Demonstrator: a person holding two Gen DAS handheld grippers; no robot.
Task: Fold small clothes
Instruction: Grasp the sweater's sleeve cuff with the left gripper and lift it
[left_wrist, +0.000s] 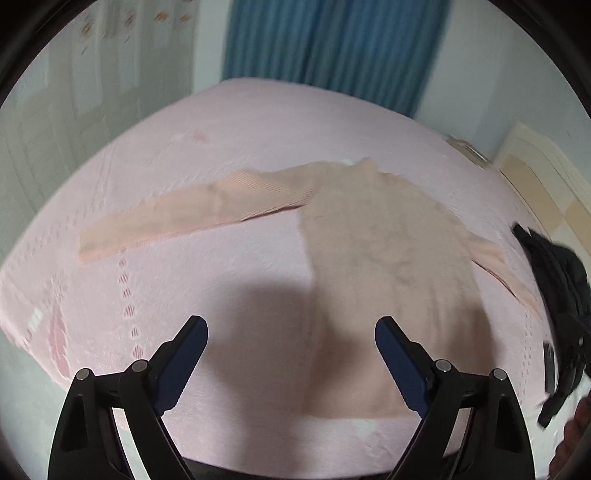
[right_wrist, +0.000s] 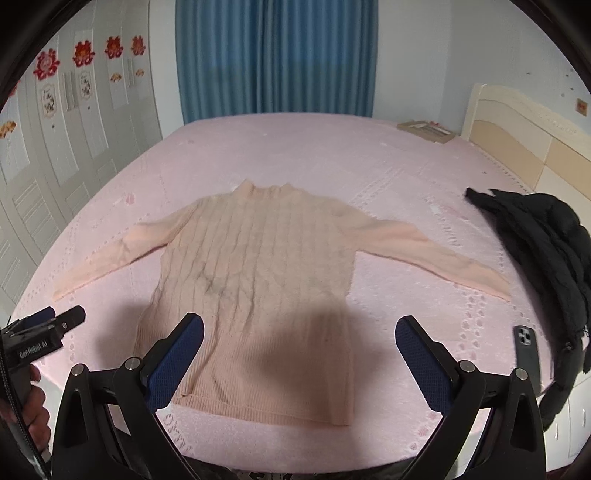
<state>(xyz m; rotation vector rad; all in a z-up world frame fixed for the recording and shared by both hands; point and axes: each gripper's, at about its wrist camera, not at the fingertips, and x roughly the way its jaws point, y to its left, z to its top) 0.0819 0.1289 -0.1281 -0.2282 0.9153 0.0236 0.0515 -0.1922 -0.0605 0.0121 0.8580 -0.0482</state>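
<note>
Peach sweater (right_wrist: 255, 288) flat on bed (right_wrist: 388, 166) | apparently below both open jaws

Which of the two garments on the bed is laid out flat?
The peach cable-knit sweater, sleeves spread wide on the pink bedspread; the black padded jacket lies crumpled at the bed's right edge.

— Soft, even daylight in here, no glare. See the dark shadow low in the middle of both frames, falling over the sweater's (right_wrist: 255, 280) hem?

— Yes. The left wrist view is smeared with motion blur; the blue curtain (left_wrist: 332, 48) up top is streaky.

— The right wrist view is sharper. Both bend hard at the edges, black rim in the corners.
</note>
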